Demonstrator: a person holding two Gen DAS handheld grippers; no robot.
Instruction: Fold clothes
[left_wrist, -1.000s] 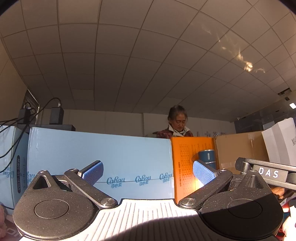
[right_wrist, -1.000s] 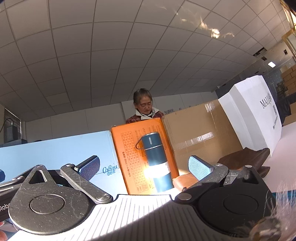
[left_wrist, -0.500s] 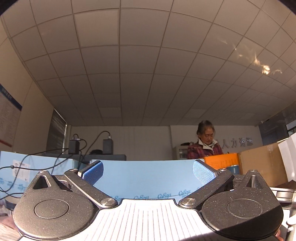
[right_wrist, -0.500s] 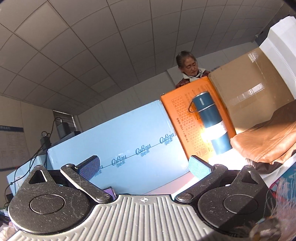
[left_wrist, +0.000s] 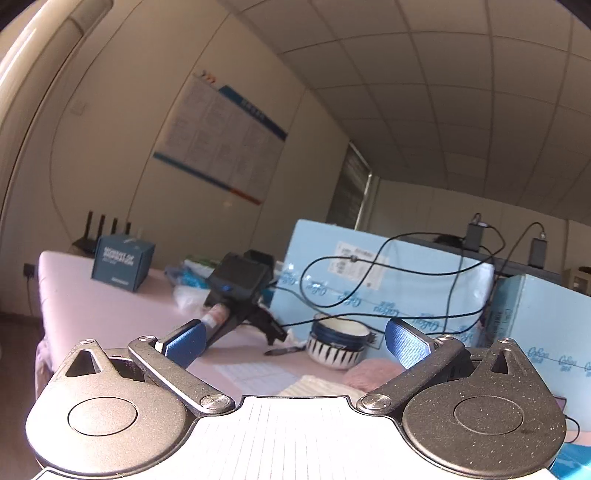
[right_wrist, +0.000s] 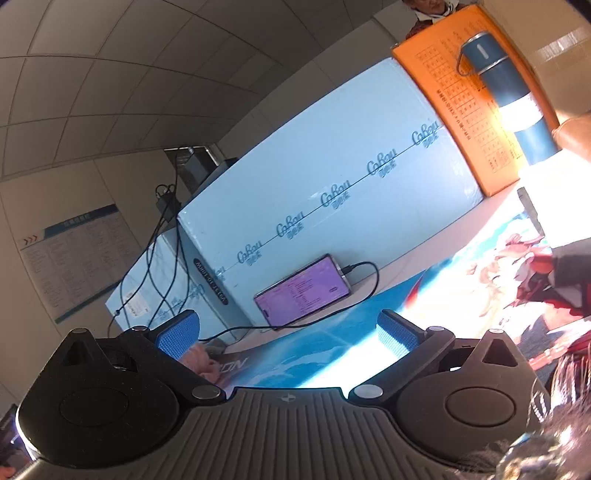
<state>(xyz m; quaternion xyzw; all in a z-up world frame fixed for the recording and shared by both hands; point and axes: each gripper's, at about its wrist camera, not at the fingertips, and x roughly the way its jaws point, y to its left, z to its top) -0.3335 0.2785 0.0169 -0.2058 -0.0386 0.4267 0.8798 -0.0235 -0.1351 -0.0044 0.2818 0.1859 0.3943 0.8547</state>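
My left gripper (left_wrist: 295, 341) is open and empty, held above the pink table (left_wrist: 110, 306). A pink fluffy garment (left_wrist: 373, 374) lies just beyond its right finger, next to a white ribbed cloth (left_wrist: 314, 386). My right gripper (right_wrist: 288, 338) is open and empty, tilted, above a blue printed mat (right_wrist: 332, 343). A bit of the pink fluffy garment (right_wrist: 201, 360) shows by its left finger. A red, white and dark patterned cloth (right_wrist: 535, 273) lies at the right in bright sun.
Light blue boxes (left_wrist: 388, 280) (right_wrist: 325, 184) stand along the table's back, with cables over them. A striped bowl (left_wrist: 340, 341), a black device (left_wrist: 240, 280) and a dark blue box (left_wrist: 122, 264) sit on the table. A phone (right_wrist: 303, 288) leans charging; an orange box (right_wrist: 472, 96) and blue flask (right_wrist: 509, 85) stand farther right.
Both grippers have swung left and tipped down from the ceiling toward the table. The right one has rolled, so its view is tilted. Both stay open.
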